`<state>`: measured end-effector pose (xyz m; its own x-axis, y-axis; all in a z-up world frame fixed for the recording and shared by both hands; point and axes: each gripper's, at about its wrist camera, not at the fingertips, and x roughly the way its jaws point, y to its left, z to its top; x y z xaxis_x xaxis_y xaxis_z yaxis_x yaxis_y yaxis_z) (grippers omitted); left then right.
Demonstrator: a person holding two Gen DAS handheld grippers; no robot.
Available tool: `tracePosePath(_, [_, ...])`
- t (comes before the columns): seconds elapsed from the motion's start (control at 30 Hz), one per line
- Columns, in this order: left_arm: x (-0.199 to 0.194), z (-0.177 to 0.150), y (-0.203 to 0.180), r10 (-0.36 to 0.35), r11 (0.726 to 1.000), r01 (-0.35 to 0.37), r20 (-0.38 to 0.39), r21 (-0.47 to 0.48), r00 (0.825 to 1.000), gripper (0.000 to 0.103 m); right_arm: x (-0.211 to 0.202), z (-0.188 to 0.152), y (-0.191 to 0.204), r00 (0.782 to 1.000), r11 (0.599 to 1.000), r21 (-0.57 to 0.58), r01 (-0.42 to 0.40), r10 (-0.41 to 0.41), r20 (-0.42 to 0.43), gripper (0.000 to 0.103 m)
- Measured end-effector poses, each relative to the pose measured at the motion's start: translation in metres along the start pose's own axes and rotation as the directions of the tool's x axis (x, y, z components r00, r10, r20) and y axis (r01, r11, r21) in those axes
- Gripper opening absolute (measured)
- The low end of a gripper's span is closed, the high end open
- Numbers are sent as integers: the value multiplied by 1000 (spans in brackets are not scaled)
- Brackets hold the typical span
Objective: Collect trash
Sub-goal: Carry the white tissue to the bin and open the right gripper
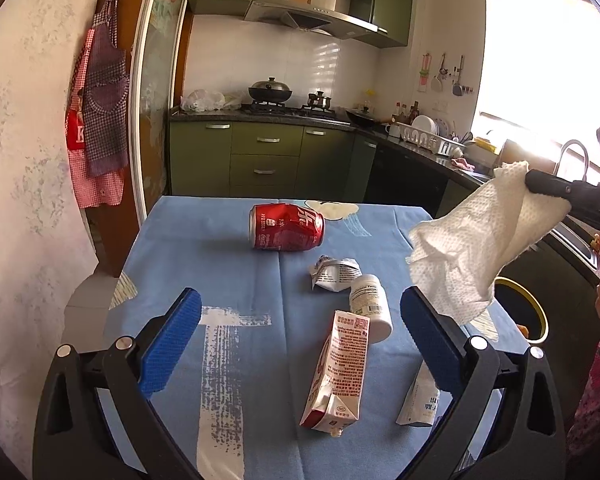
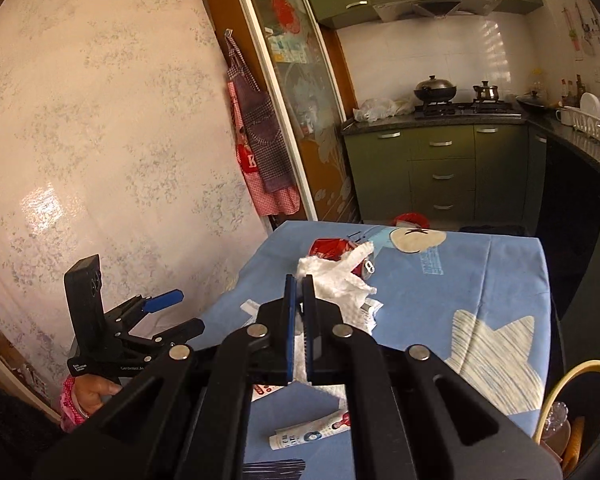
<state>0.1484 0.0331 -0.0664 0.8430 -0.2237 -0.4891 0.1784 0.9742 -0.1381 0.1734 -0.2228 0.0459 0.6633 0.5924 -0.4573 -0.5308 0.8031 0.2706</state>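
The right tool (image 2: 299, 280) is clamped shut on a crumpled white paper towel (image 1: 464, 248), which hangs in the air past the worktop's (image 1: 220, 248) three o'clock edge, above a yellow-rimmed bin (image 1: 534, 312) on the floor. The left tool (image 1: 300, 312) hovers over the blue-clothed worktop with its blue pads wide apart and nothing between them. On the cloth lie a dented red can (image 1: 286, 227) at twelve o'clock, a crumpled wrapper (image 1: 332, 274), a white pill bottle (image 1: 372, 306), a flattened carton (image 1: 338, 372) and a tube (image 1: 420, 400) at five o'clock.
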Motion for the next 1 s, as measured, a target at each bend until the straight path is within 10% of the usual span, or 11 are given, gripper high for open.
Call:
tracePosePath(0.33, [4, 2, -16, -25, 999, 26, -9, 35, 1000, 98, -77, -10, -62, 966, 965, 107, 239, -247, 71, 3])
tracePosePath(0.63, [13, 4, -38, -53, 996, 55, -32, 74, 998, 98, -136, -35, -148, 857, 832, 246, 497, -516, 12, 3])
tracePosePath(1.0, [24, 8, -63, -79, 989, 86, -61, 121, 995, 98, -132, -95, -272, 736, 641, 383, 665, -650, -190, 4])
